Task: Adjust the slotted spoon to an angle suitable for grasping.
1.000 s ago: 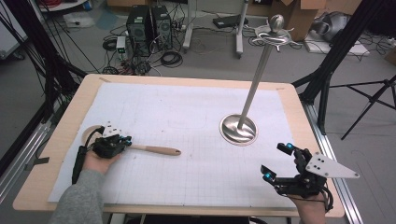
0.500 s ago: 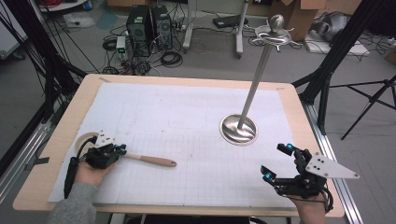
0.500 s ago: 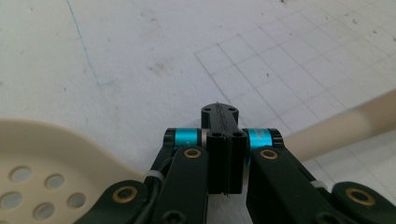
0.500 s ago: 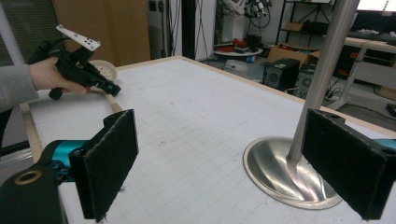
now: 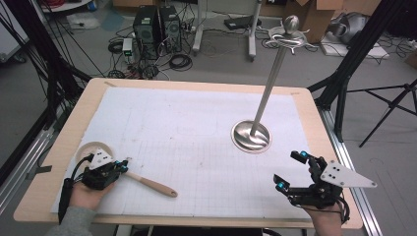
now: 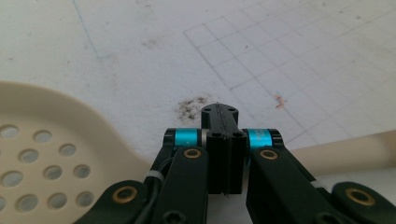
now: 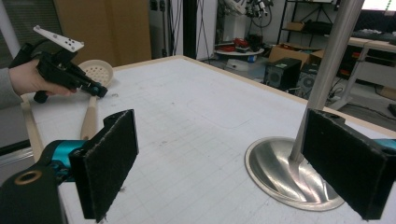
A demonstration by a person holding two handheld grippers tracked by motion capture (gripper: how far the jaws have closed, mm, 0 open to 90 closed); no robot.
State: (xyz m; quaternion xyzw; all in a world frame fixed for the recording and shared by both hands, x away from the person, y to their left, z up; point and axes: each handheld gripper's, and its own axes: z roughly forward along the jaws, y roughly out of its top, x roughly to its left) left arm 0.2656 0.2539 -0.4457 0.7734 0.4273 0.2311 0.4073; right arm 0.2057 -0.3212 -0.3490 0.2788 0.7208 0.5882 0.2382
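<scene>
Dragged toward the near left corner of the table (image 5: 59, 147) since the earlier frame, the left gripper (image 5: 120, 168) stays clenched on the neck of the slotted spoon (image 5: 147, 183) (its perforated bowl lies mostly hidden beneath gripper and hand). Right gripper (image 5: 290, 171), released with jaws wide, rests near the metal stand (image 5: 252, 135), whose base is partly blocked by one jaw in the right gripper view.

A cream plastic skimmer spoon with a round perforated bowl and a light wooden handle (image 5: 147, 183) lies flat on the white gridded paper near the table's front left corner. Its bowl (image 6: 32, 154), dotted with round holes, points toward the left edge; the handle (image 7: 89, 120) runs away from it toward the front middle. It is clamped at the neck, where bowl meets handle.
</scene>
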